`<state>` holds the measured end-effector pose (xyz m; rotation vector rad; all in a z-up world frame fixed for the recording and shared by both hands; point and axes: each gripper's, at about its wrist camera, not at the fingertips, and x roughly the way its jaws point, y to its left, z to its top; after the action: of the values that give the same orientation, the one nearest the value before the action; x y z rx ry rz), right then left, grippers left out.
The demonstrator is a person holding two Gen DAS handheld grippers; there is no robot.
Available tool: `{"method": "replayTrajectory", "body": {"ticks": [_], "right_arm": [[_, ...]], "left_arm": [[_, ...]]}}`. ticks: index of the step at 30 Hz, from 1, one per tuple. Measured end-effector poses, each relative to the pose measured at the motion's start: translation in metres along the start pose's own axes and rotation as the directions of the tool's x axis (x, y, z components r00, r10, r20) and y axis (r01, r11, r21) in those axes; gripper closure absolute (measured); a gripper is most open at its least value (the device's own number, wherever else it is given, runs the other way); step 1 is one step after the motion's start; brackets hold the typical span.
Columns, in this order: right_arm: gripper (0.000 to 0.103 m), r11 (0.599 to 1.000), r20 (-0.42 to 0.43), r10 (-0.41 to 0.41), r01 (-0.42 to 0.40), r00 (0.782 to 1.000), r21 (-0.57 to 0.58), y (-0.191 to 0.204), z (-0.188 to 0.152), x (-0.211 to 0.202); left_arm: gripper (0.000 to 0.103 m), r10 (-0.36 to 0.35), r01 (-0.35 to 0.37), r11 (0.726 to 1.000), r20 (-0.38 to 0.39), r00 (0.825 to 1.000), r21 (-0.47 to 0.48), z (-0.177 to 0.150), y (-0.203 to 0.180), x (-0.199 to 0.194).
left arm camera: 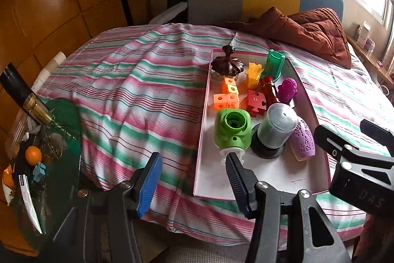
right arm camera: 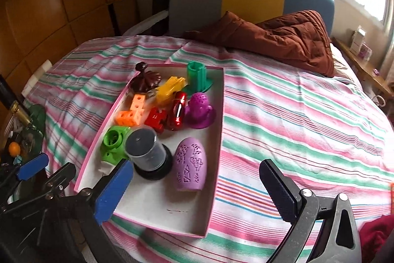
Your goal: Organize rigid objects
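Note:
A shallow pink-rimmed white tray (left arm camera: 283, 179) (right arm camera: 157, 208) lies on the striped bedspread and holds several small toys. Among them are a green toy (left arm camera: 231, 131) (right arm camera: 113, 144), a grey capped cylinder on a black base (left arm camera: 277, 131) (right arm camera: 147, 152), a purple patterned egg (left arm camera: 304, 143) (right arm camera: 189, 166), orange cubes (left arm camera: 225, 96) (right arm camera: 133, 111), a red puzzle piece (left arm camera: 256, 100) (right arm camera: 155, 118), a dark brown lid (left arm camera: 226, 63) (right arm camera: 145, 80) and a green cup (left arm camera: 274, 63) (right arm camera: 197, 77). My left gripper (left arm camera: 194, 179) is open and empty at the tray's near left corner. My right gripper (right arm camera: 197, 191) is open and empty over the tray's near end.
A brown quilt (left arm camera: 312, 31) (right arm camera: 283, 38) lies at the back of the bed. A glass side table (left arm camera: 44, 152) with clutter and an orange stands at the left. Striped bedspread (right arm camera: 307, 127) lies right of the tray.

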<state>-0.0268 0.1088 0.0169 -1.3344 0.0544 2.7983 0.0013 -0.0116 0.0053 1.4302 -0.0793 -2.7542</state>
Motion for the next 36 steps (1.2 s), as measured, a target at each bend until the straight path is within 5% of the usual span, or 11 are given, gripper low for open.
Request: {"method": "replayTrajectory", "body": {"ticks": [23,27,36], "right_arm": [[0.0,0.999,0.013,-0.009,0.008,1.0,0.039,0.001,0.012,-0.001],[0.0,0.999,0.019,-0.013,0.012,1.0,0.044,0.0,0.013,-0.002],[0.0,0.999,0.018,-0.022,0.021,1.0,0.045,-0.002,0.014,-0.003]], "left_arm": [[0.049,-0.031,0.031,0.999,0.001,1.0,-0.016,0.009,-0.004,-0.001],[0.059,-0.057,0.057,0.998,-0.012,0.998,-0.028,0.01,-0.002,0.0],[0.06,-0.043,0.043,0.999,-0.018,0.999,0.007,0.009,-0.011,0.002]]}}
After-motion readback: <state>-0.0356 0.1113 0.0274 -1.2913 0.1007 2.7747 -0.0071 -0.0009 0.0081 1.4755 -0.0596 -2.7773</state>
